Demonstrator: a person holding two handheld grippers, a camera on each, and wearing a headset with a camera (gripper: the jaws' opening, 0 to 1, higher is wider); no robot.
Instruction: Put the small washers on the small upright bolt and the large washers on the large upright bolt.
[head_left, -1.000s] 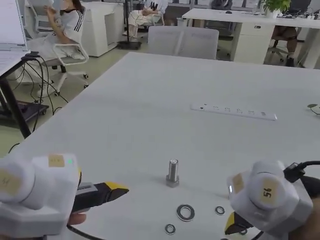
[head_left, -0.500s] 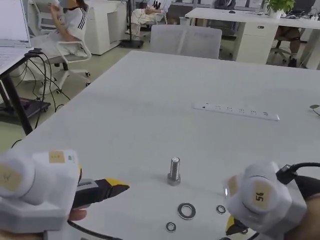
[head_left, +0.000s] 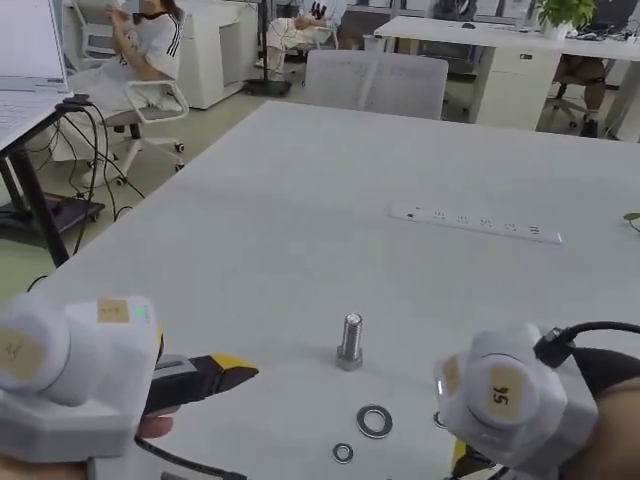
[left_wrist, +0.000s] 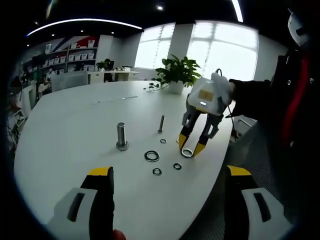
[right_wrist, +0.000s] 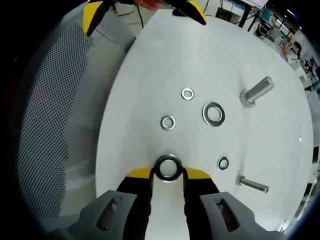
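Observation:
The large bolt stands upright on the white table. The thin small bolt stands beyond it. My right gripper is shut on a large washer close above the table's near edge. Another large washer lies flat in front of the large bolt. Small washers lie around it. My left gripper hovers wide open and empty at the left.
A white power strip lies farther back on the table. A grey chair stands at the far end. A mesh chair seat sits just off the table's near edge. People sit at desks in the background.
My right gripper has shifted left towards the washers and now covers the small washer on the right. The left gripper has held still.

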